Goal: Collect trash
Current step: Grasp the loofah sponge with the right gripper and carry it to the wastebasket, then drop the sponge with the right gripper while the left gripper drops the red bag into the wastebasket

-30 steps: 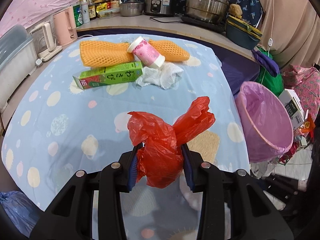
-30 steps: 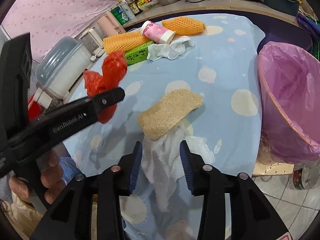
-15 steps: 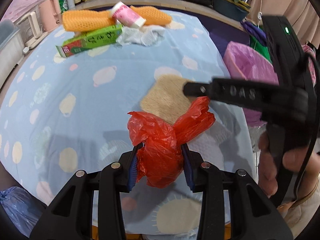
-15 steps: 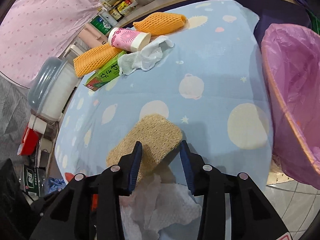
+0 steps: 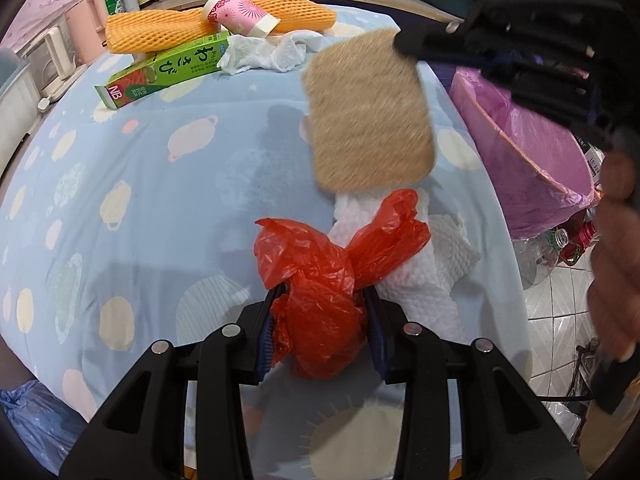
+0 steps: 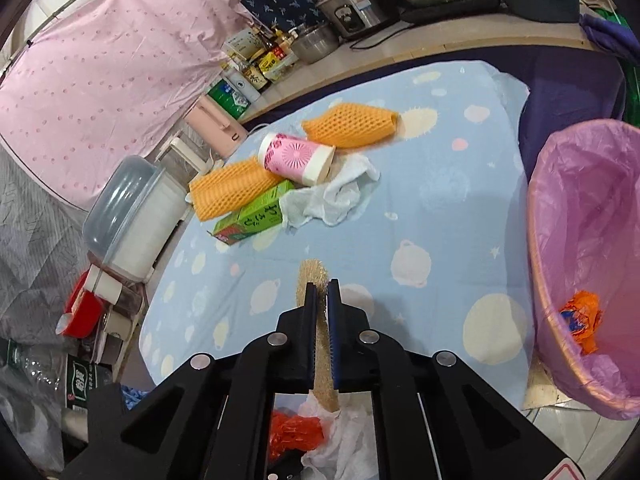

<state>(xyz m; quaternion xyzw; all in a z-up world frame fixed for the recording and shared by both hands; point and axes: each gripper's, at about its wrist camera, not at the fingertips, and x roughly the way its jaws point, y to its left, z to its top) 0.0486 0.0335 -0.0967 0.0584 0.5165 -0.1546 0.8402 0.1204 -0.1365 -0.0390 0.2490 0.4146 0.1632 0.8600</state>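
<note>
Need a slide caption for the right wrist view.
Right hand-held gripper clamps a loofah pad edge-on above the spotted tablecloth, pink-lined bin at right.

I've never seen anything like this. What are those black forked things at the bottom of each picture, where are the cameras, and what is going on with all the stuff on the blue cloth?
No robot here: a person holds a two-finger grabber in each hand, each carrying a camera that looks along its fingers. The left gripper is clamped on a crumpled red plastic bag. The right gripper has just closed on a tan scouring pad and holds it above the table. On the spotted blue tablecloth lie white paper towels, a green box, a pink paper cup and orange foam nets. The pink-lined bin beside the table takes the trash.
</note>
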